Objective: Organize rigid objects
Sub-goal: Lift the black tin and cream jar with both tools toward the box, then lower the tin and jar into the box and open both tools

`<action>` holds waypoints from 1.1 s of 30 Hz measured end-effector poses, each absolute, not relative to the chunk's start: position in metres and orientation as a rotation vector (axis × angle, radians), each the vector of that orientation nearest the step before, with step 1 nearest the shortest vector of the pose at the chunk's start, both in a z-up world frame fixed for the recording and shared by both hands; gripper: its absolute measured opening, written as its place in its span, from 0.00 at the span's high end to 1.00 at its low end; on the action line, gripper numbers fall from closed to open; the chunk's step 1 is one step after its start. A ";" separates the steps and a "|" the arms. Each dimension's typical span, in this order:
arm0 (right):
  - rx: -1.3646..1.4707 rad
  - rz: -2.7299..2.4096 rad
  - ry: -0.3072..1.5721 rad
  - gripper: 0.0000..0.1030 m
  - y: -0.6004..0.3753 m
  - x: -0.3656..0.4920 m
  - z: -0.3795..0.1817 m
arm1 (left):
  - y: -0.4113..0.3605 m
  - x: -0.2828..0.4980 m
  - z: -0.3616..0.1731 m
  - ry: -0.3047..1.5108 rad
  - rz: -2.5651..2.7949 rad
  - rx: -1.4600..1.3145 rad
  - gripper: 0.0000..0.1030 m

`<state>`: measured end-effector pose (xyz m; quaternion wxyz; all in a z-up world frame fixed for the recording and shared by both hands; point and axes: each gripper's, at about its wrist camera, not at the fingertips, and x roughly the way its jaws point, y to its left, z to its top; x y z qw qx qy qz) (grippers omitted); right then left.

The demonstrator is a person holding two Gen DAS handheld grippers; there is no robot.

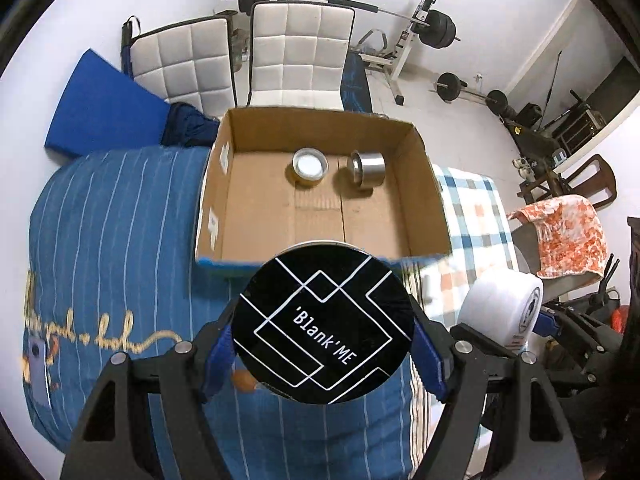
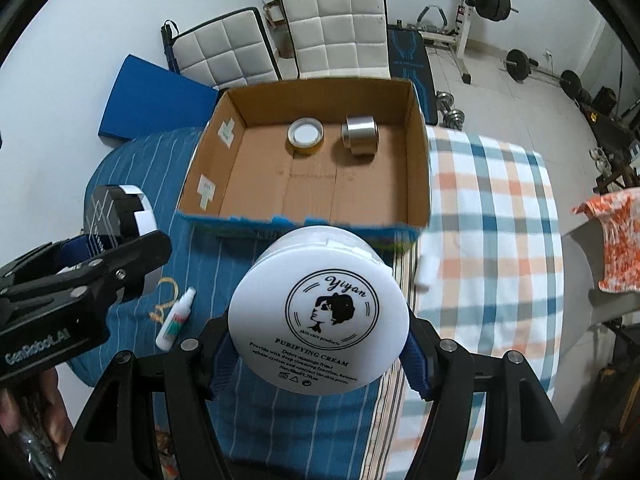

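The left tool (image 1: 324, 340) is clamped on one round black tin (image 1: 325, 322), its flat glossy lid crossed with white lines; the right tool (image 2: 320, 336) is clamped on one white jar (image 2: 319, 316), smooth plastic with a printed round label; both are held above the bed (image 2: 208, 248), just short of the box; one small white bottle (image 2: 176, 319) lies on the striped blue cover beside a checked cloth (image 2: 492, 208); beyond, one open cardboard box (image 2: 418, 136) holds two rolls, a flat yellowish tape (image 2: 305, 135) and a shiny metallic one (image 2: 360, 135) on its edge, near each other but apart; behind stand two quilted white chairs (image 2: 340, 28) and barbell weights (image 2: 494, 0).
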<state>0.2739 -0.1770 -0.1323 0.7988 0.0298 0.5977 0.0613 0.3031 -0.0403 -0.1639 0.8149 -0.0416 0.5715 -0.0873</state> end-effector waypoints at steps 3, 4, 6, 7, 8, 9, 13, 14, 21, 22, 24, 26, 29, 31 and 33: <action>0.060 0.130 1.274 0.32 -0.175 0.303 -0.136 | -0.039 0.331 -0.167 1.216 -0.188 -0.076 0.29; 0.063 0.127 1.274 0.32 -0.174 0.317 -0.140 | -0.038 0.341 -0.170 1.216 -0.189 -0.072 0.29; 0.057 0.121 1.279 0.32 -0.172 0.338 -0.147 | -0.037 0.365 -0.178 1.226 -0.186 -0.068 0.29; 0.057 0.114 1.283 0.32 -0.171 0.351 -0.153 | -0.036 0.378 -0.184 1.241 -0.190 -0.077 0.29; 0.051 0.109 1.296 0.32 -0.170 0.367 -0.161 | -0.035 0.390 -0.191 1.260 -0.197 -0.088 0.29; 0.054 0.100 1.312 0.32 -0.170 0.383 -0.172 | -0.033 0.408 -0.202 1.289 -0.202 -0.103 0.29; 0.087 0.065 1.392 0.32 -0.174 0.433 -0.219 | -0.030 0.456 -0.236 1.359 -0.186 -0.102 0.28; 0.098 0.056 1.422 0.32 -0.176 0.446 -0.236 | -0.030 0.466 -0.246 1.376 -0.182 -0.094 0.28; 0.151 0.003 1.587 0.32 -0.191 0.496 -0.330 | -0.022 0.528 -0.334 1.559 -0.144 -0.109 0.28; 0.155 0.000 1.600 0.32 -0.192 0.500 -0.336 | -0.021 0.534 -0.347 1.592 -0.138 -0.114 0.28; 0.147 -0.010 1.624 0.32 -0.193 0.507 -0.351 | -0.019 0.541 -0.367 1.637 -0.128 -0.115 0.28; 0.127 -0.020 1.634 0.32 -0.194 0.514 -0.361 | -0.017 0.545 -0.384 1.667 -0.114 -0.099 0.28; 0.124 -0.027 1.657 0.32 -0.195 0.522 -0.373 | -0.020 0.547 -0.399 1.701 -0.121 -0.088 0.28; 0.121 -0.031 1.666 0.32 -0.196 0.525 -0.379 | -0.022 0.545 -0.406 1.709 -0.114 -0.072 0.28; 0.111 -0.023 1.676 0.32 -0.195 0.527 -0.384 | -0.022 0.542 -0.411 1.723 -0.114 -0.078 0.28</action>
